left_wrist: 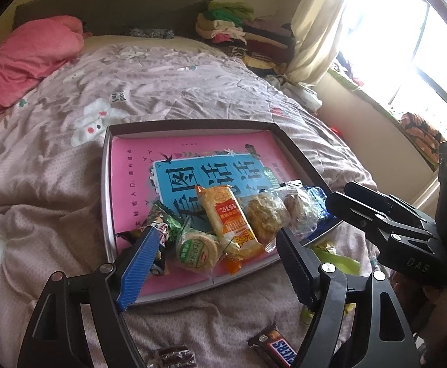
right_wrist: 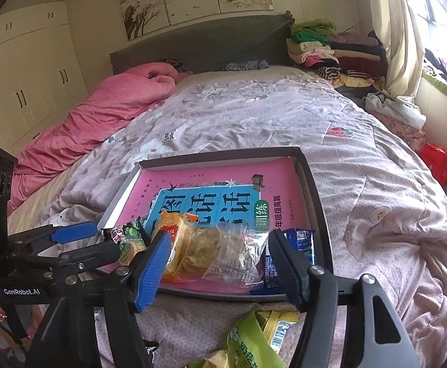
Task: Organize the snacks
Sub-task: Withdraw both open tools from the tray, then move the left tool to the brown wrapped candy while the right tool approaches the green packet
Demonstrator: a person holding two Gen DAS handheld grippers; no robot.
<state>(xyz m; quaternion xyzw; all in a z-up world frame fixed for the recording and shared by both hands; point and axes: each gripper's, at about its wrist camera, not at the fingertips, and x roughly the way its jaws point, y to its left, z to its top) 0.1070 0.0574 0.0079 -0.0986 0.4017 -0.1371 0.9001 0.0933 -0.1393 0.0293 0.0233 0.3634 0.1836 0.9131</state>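
On the bed (left_wrist: 192, 92), a shallow dark-rimmed tray (left_wrist: 105, 184) lies flat with a pink-and-blue book (left_wrist: 149, 159) covering its floor; everything below is placed against that tray. Along the tray's near edge the snacks sit in a row: at the left end a dark green-and-black packet (left_wrist: 165, 220), next a round green-labelled rice cracker (left_wrist: 195, 250), then an orange-and-yellow packet (left_wrist: 226, 214) lying diagonally, then a clear-wrapped pastry (left_wrist: 264, 213), and at the right end a blue packet (right_wrist: 303, 240) touching the rim. The far half of the tray shows only book. Just outside the near rim, on the quilt, lie a Snickers bar (left_wrist: 277, 348) and a dark wrapped sweet (left_wrist: 174, 357); toward the near right corner, off the tray, sit a lime-green bag (right_wrist: 248, 343) and a yellow packet (right_wrist: 277, 322). The left claw (left_wrist: 217, 239) hangs over the near-left part of the tray, spread wide, nothing between its fingers. The right claw (right_wrist: 220, 248) hangs over the near-right part, also spread wide, gripping nothing, with the pastry and blue packet seen between its tips.
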